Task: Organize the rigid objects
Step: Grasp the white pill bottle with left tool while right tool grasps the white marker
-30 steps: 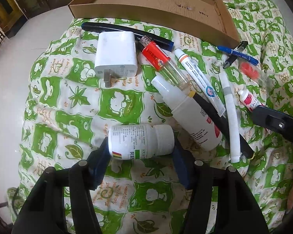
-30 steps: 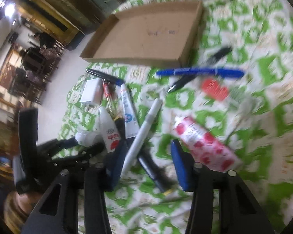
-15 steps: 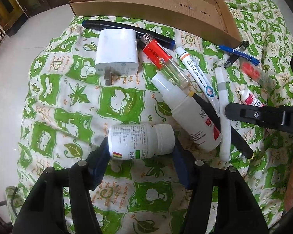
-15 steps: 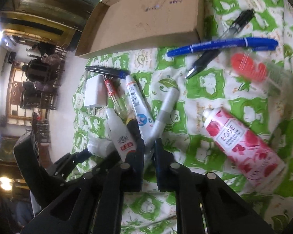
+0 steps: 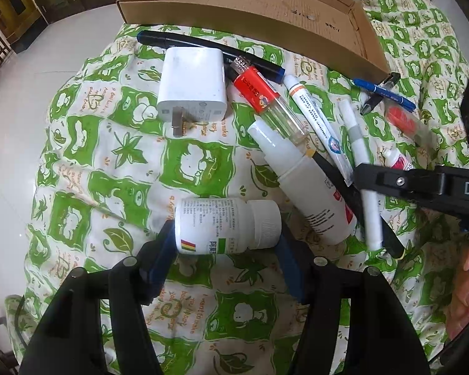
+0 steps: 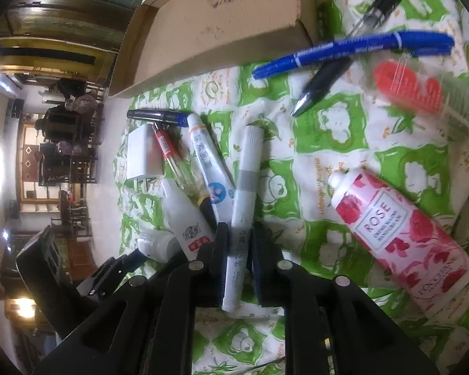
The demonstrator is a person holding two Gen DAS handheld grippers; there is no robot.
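Right wrist view: right gripper (image 6: 238, 256) fingers pinched on white marker (image 6: 243, 200), just beside cardboard tray (image 6: 222, 22). Left gripper (image 5: 225, 250) fingers clamp white pill bottle (image 5: 225, 226) lying on green-patterned cloth (image 5: 109, 162), well short of tray

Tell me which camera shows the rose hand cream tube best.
Right wrist view: the rose hand cream tube lies whole and unobstructed on the green cloth, label readable. The left wrist view shows only its white cap end, the rest hidden behind the right tongs.
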